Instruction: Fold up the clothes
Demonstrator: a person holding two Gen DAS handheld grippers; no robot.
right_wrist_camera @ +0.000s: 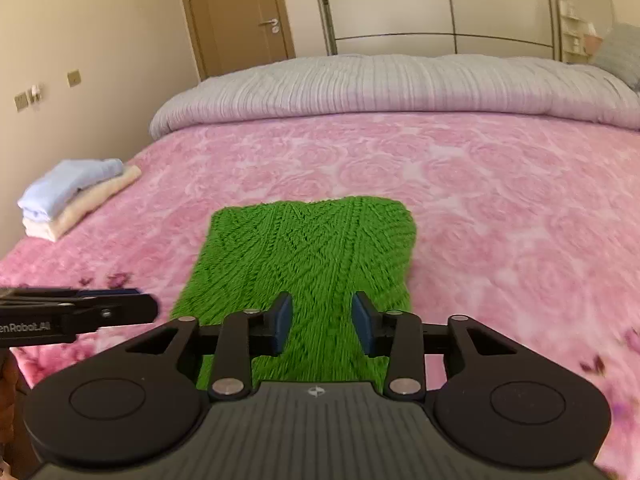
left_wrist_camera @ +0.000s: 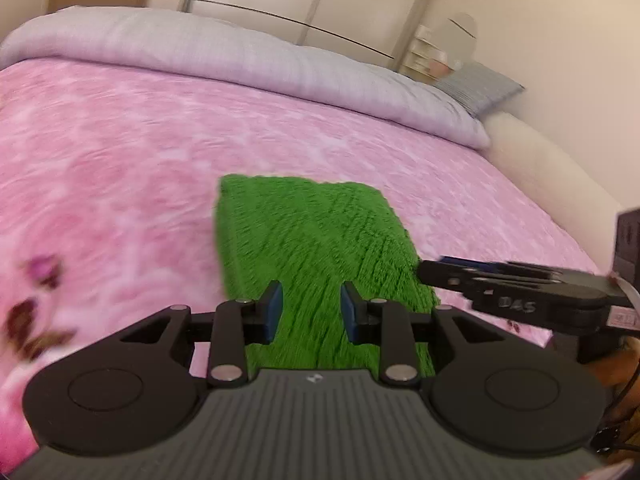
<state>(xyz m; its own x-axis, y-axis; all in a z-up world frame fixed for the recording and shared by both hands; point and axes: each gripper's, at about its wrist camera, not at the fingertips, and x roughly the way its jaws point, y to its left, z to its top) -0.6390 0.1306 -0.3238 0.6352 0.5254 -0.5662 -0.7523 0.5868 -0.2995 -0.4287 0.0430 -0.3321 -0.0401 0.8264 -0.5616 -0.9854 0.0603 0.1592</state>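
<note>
**Clerk:** Fingers, left gripper (left_wrist_camera: pixel 308 312): blue pads parted by a moderate gap, nothing pinched; green knit shows through the gap, lying below and beyond the tips. Fingers, right gripper (right_wrist_camera: pixel 322 326): the same, parted, nothing held.

**Checker:** Item, main?

**Clerk:** One green knitted garment (right_wrist_camera: pixel 308 256), folded to a compact rectangle, flat on the pink bedspread (right_wrist_camera: pixel 500 208), just ahead of both grippers. Left and right edges look even; the near end runs under the gripper bodies and is hidden.

**Checker:** Other stock?

**Clerk:** One stack of folded clothes (right_wrist_camera: pixel 68 200), pale blue over cream, near the bed's left edge, well apart from the green piece. One grey duvet (right_wrist_camera: pixel 380 84) rolled along the far side.

**Checker:** Hazards?

**Clerk:** Judged only. The knit is thick and springy, so a fold left unpressed may open again. A grip on the top layer alone would peel the bundle apart when lifted. Fuzzy yarn could snag on a pad and drag askew. The grippers sit close together; crowding one edge risks a knock.
</note>
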